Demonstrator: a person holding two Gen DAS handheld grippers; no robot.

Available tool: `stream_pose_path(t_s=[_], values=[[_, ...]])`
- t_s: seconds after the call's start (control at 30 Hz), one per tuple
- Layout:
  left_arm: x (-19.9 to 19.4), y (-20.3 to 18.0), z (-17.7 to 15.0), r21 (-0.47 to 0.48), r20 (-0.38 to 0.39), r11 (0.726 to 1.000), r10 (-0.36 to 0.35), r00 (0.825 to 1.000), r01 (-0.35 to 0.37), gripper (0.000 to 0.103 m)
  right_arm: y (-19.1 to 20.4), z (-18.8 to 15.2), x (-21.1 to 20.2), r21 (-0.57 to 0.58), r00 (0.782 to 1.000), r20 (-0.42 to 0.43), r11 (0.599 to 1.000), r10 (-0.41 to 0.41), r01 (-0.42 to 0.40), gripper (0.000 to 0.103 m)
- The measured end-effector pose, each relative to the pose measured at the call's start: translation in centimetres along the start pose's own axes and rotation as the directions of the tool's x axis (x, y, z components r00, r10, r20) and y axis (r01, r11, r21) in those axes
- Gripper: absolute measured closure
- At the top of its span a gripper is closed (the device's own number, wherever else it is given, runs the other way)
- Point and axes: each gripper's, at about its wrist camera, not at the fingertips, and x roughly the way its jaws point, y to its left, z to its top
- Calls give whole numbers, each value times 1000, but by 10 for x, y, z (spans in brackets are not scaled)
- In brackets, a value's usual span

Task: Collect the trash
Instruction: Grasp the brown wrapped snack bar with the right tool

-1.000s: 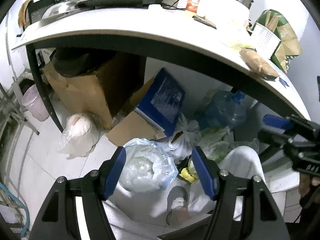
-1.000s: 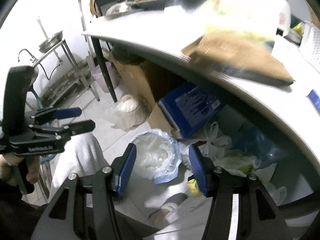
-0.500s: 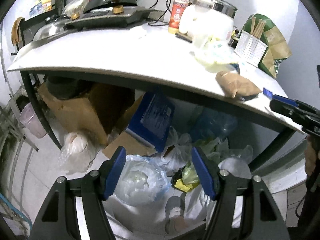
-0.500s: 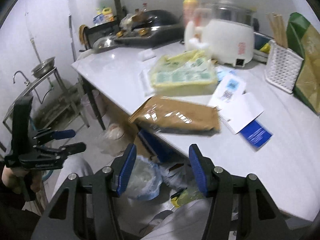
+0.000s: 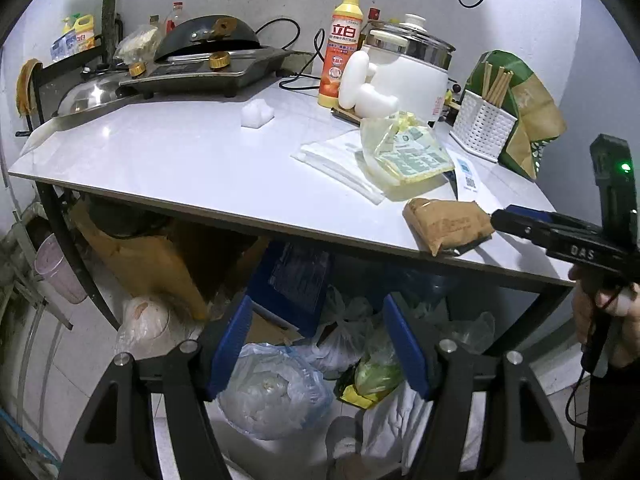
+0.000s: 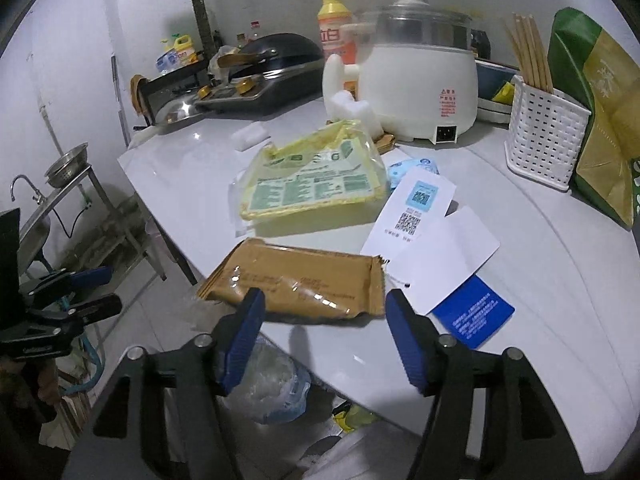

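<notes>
Gaping, both claws, left (image 5: 316, 346) and right (image 6: 324, 336), face one brown packet (image 6: 298, 282).

green bag (image 6: 596, 120) cut off at the right-wrist view's edge

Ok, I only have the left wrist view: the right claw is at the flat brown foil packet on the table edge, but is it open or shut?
Observer: Open. In the right wrist view the right claw has its blue fingers spread, and the flat brown foil packet lies just ahead between them, not gripped.
Operator: Anything beside the packet that I can't see?
Observer: A dark blue card lies flat on the white table, right of the packet, next to a white paper slip.
Operator: Where does the left claw sit from that side?
Observer: The left claw is held off the table's left side, lower than the tabletop, above the floor.
</notes>
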Motion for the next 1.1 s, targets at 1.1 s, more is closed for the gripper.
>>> stream_pose_path(t_s=[1.1], values=[[3, 27, 0, -51, 8, 999, 12, 1000, -11, 35, 22, 10, 57, -101, 989, -5, 984, -147, 146, 66]])
